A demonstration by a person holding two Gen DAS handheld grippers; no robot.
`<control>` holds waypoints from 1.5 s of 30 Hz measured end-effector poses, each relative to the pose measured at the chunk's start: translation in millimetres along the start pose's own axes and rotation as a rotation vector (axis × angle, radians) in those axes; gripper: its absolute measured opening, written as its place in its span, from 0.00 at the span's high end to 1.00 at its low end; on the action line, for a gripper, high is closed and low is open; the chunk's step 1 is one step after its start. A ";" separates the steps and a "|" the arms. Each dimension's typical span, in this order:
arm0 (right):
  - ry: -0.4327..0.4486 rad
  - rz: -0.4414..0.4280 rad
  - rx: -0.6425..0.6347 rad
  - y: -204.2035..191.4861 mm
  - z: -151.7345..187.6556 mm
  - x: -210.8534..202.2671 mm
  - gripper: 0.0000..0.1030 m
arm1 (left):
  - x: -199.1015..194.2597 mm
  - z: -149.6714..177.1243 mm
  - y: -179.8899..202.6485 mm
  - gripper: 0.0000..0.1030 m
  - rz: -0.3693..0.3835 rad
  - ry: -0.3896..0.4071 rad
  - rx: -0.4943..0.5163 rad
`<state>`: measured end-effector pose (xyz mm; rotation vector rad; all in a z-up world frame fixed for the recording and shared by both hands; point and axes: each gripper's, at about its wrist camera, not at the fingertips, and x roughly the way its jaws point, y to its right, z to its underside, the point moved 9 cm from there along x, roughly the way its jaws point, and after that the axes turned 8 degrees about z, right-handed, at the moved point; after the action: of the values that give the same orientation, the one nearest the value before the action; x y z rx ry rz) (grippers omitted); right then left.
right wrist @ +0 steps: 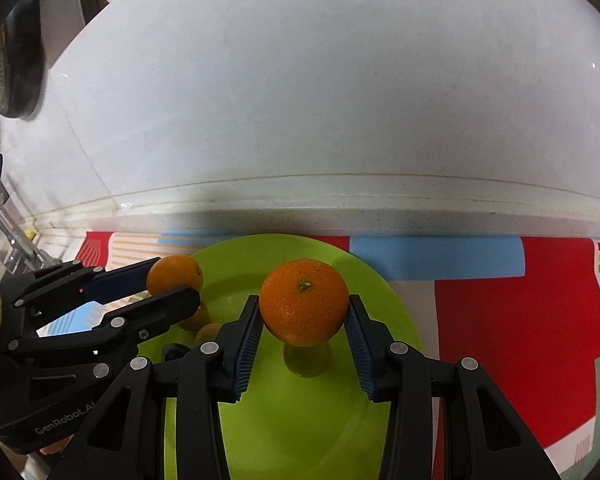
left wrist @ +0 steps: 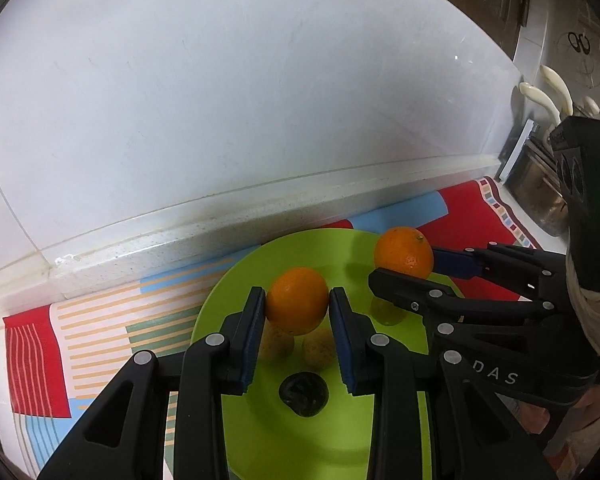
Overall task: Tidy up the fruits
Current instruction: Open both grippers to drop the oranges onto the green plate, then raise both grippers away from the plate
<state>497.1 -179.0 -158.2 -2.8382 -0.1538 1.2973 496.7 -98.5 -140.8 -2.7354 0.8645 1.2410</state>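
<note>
- The left gripper [left wrist: 298, 312] is clamped on a small orange [left wrist: 297, 300], its blue pads [left wrist: 255, 332] pressed against the fruit's two sides.
- That orange hangs above a lime-green plate [left wrist: 236, 280], clear of its surface; blurred orange reflections and a dark one show on the glossy plate below it.
- The right gripper [right wrist: 303, 320] grips a second orange [right wrist: 303, 302], stem end facing up, with ribbed blue pads [right wrist: 249, 344] closed against both sides.
- This second fruit is also held over the green plate, with its greenish reflection just beneath.
- In the left wrist view the right gripper comes in from the right side, holding its orange over the plate's far right part; in the right wrist view the left gripper comes in from the left, over the plate's left edge.
- The two oranges are near each other but apart.
- The plate rests on a patterned cloth [right wrist: 500, 320] of red, blue, green and striped patches, spread over the worktop.
- A white tiled wall [right wrist: 320, 100] rises behind, above a pale speckled ledge [left wrist: 140, 248].
</note>
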 end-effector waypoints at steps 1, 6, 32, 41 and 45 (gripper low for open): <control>0.000 0.003 -0.001 0.5 0.2 -0.2 0.58 | 0.0 -1.2 0.7 0.67 -0.001 0.006 0.003; 0.018 0.010 0.005 2.3 -1.4 -7.7 0.52 | -9.2 -1.9 1.0 0.60 -0.015 0.033 0.000; 0.184 0.013 -0.008 -18.1 8.9 -136.9 0.52 | -141.1 19.2 32.6 0.37 -0.127 0.190 -0.015; 0.205 0.011 -0.007 -27.0 24.9 -167.9 0.52 | -176.7 34.9 41.3 0.31 -0.150 0.220 -0.033; 0.217 0.010 -0.010 -32.3 31.9 -180.4 0.52 | -188.3 44.0 43.6 0.30 -0.163 0.227 -0.033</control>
<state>353.1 -165.1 -41.3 -2.9651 -0.1420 0.9824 344.8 -35.2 -30.2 -2.9449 0.6220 0.9389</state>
